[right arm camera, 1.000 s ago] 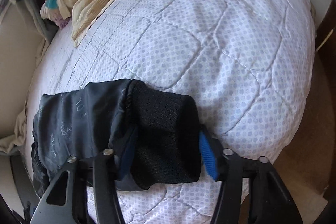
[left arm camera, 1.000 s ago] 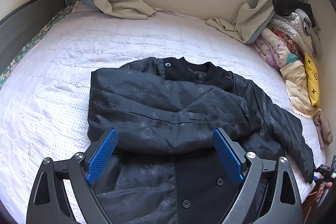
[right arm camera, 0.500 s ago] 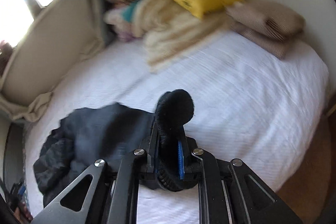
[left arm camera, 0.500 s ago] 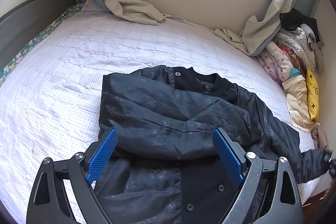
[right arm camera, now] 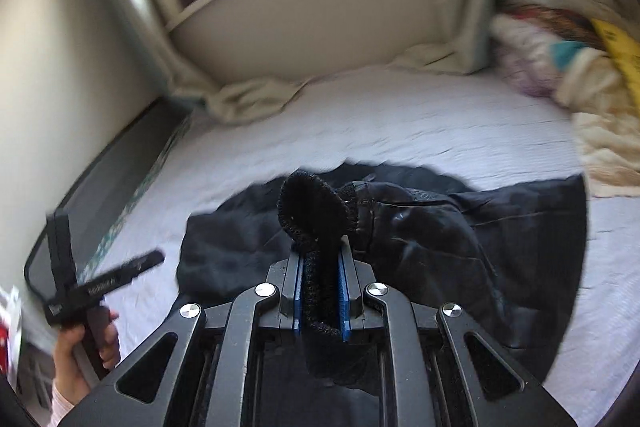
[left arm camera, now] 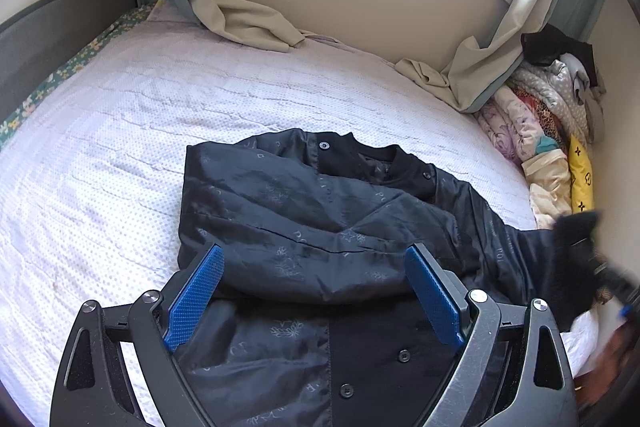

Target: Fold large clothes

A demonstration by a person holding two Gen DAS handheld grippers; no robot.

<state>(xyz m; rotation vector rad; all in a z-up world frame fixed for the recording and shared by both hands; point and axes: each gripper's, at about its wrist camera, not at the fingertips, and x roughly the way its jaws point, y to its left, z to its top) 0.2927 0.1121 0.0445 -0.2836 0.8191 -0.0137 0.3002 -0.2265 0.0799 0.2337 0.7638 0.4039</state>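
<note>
My right hand-held gripper (right arm camera: 322, 297) is clamped tight on the jacket's black knit cuff (right arm camera: 312, 215), sleeve lifted off the bed (right arm camera: 400, 123). My left hand-held gripper (left arm camera: 314, 301) hangs with blue pads (left arm camera: 196, 297) wide apart, gripping nothing, above the black jacket (left arm camera: 304, 215), which lies mid-bed. A pile of bedding (left arm camera: 548, 131) sits against the wall.

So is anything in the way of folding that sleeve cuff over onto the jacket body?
Nothing visible. The right gripper is clamped on the knit cuff, and the jacket body has nothing on it; the left gripper hangs open above its near part.
</note>
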